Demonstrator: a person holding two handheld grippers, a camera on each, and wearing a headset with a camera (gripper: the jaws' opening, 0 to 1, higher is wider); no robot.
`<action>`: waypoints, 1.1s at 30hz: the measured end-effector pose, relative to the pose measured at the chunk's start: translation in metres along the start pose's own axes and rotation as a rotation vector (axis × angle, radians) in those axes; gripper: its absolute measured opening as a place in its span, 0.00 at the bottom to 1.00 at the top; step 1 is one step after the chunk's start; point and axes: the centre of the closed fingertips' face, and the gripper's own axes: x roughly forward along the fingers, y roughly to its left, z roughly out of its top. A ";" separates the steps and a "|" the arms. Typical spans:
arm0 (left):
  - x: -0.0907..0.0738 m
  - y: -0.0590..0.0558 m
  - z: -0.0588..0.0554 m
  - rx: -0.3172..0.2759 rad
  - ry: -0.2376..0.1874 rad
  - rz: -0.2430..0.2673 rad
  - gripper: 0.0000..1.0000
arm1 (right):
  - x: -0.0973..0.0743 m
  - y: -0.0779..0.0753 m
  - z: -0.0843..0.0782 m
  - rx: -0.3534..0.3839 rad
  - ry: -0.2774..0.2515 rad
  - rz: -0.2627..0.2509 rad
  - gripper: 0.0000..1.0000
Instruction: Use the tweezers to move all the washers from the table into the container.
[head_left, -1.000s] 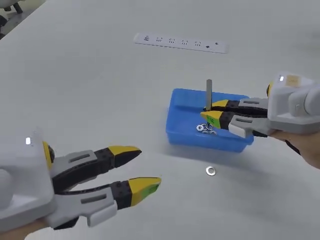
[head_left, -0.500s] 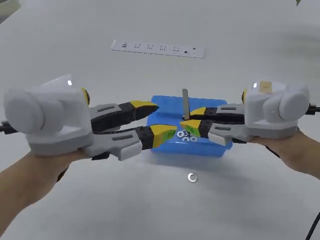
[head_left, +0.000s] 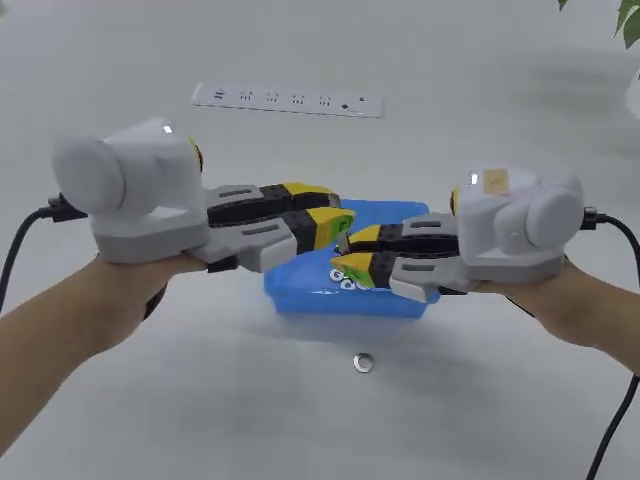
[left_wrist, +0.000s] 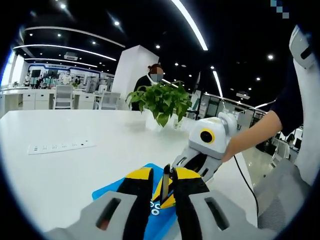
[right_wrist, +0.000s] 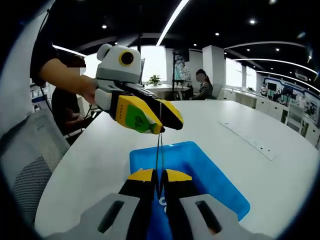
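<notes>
Above the blue container (head_left: 300, 300), the left tongs (head_left: 345, 208) and the right tongs (head_left: 338, 254) are held almost tip to tip, each gripped in one of the person's hands. The tweezers (right_wrist: 159, 150) are clamped by both. In the right gripper view they are seen rising from between the right tongs, which are pressed narrowly onto them. Their far end is pinched at the tips of the left tongs, which are drawn together on it. In the left gripper view the thin metal legs are seen caught between that gripper's two yellow-tipped jaws, with the container below. The tweezers are thus carried clear of the container, over its interior. Several washers (head_left: 350, 278) are seen lying inside the container, partly hidden behind the right tongs. One washer (head_left: 363, 362) is seen on the white surface (head_left: 200, 400), on the near side of the container and apart from its front wall. A white power strip (head_left: 288, 99) is laid on the surface well beyond the container's far side.
</notes>
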 end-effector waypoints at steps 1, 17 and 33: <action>0.000 -0.002 0.001 0.002 0.000 -0.010 0.19 | 0.000 0.000 0.000 0.000 0.001 0.001 0.08; 0.003 -0.028 -0.005 0.227 0.116 -0.145 0.05 | -0.002 0.008 -0.006 -0.061 0.047 0.014 0.09; 0.006 -0.023 0.013 0.338 0.111 -0.067 0.04 | -0.011 -0.003 0.002 -0.099 0.101 -0.078 0.26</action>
